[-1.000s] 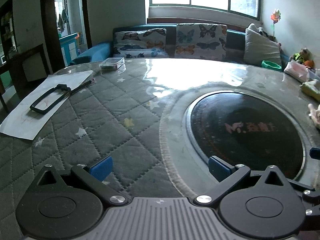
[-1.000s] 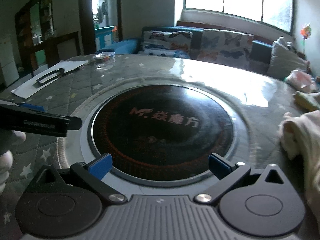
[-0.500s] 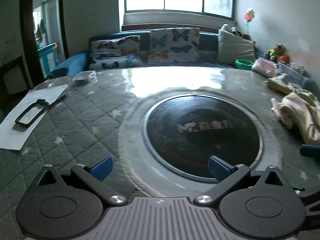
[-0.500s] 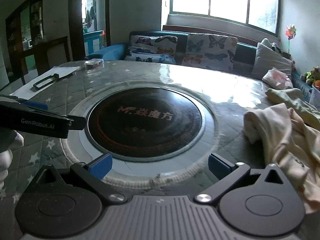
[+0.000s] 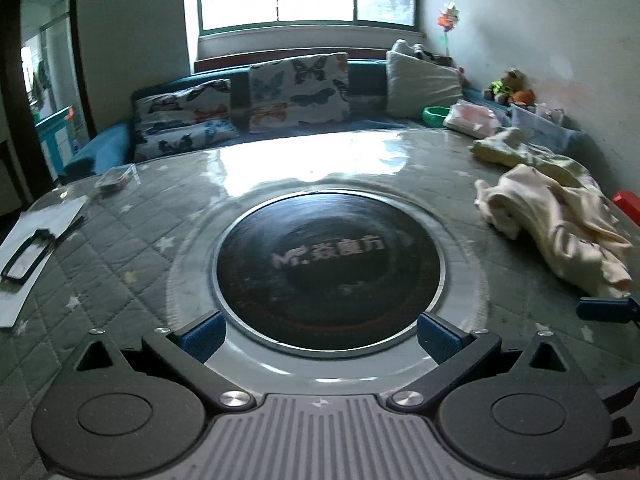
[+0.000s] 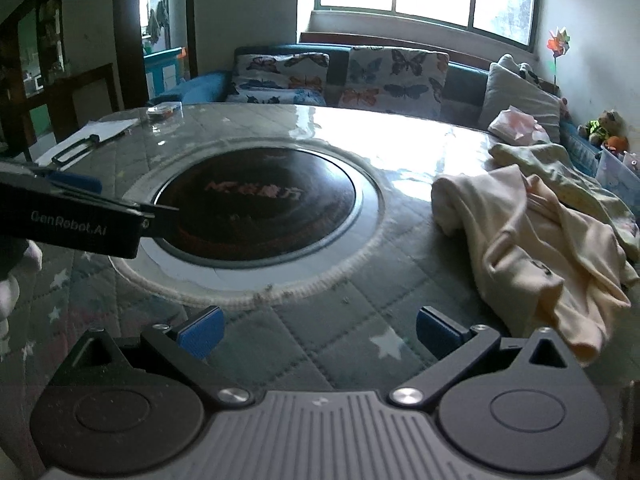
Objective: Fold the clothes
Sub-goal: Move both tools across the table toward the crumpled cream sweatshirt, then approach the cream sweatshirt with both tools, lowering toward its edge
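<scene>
A crumpled cream garment [image 5: 556, 224] lies on the round table's right side; it also shows in the right wrist view [image 6: 532, 248]. A pale yellow-green garment [image 5: 516, 150] lies behind it, also in the right wrist view [image 6: 560, 172]. My left gripper [image 5: 320, 336] is open and empty over the dark round glass centre [image 5: 328, 264]. My right gripper [image 6: 318, 330] is open and empty over the quilted cover, left of the cream garment. The left gripper's body shows in the right wrist view [image 6: 80, 216].
A white paper with a black frame [image 5: 28, 252] lies at the table's left edge. A small clear box [image 5: 116, 178] sits at the far left. A pink packet [image 5: 470, 118] and a clear bin [image 5: 544, 126] are at the far right. A sofa with butterfly cushions [image 5: 280, 96] stands behind.
Both grippers have swung to the right. The cream garment has come into both views and is closer to the right gripper. Both stay open.
</scene>
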{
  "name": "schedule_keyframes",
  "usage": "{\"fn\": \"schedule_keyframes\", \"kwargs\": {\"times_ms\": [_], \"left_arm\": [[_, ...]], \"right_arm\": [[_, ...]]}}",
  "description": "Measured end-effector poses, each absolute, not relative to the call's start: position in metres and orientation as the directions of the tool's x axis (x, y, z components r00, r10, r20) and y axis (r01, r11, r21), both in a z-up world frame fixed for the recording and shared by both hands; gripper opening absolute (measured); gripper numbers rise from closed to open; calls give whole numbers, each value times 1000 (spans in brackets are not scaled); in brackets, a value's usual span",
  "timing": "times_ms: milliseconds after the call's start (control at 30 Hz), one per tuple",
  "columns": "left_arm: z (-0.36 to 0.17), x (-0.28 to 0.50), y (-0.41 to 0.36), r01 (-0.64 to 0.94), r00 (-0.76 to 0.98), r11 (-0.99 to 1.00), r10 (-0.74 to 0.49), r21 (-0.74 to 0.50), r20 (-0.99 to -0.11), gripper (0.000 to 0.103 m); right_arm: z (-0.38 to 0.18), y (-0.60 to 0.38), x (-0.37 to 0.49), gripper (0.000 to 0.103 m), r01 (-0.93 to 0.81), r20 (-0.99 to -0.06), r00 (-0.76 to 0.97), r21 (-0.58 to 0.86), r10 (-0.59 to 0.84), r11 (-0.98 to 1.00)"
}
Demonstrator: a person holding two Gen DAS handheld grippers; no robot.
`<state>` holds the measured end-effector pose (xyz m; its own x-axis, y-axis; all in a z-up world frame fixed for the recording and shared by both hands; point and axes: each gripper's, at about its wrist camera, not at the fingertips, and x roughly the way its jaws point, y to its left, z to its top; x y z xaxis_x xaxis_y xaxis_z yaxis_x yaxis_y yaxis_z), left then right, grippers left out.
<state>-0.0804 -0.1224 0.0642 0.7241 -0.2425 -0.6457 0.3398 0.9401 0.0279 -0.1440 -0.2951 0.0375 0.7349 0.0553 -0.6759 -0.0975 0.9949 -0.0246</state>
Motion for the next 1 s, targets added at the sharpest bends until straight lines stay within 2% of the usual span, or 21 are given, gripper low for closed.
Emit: {"fn": "schedule_keyframes", "kwargs": {"times_ms": [600, 1000], "left_arm": [[62, -102, -157, 439, 676, 898, -306, 33, -670, 103], [59, -110, -173, 479, 645, 877, -336, 21, -687, 103]], "right_arm": [[18, -318, -169, 103, -35, -757, 653, 7, 29, 999], [17, -315, -179, 103, 21, -763, 646, 10, -6, 1000]]}}
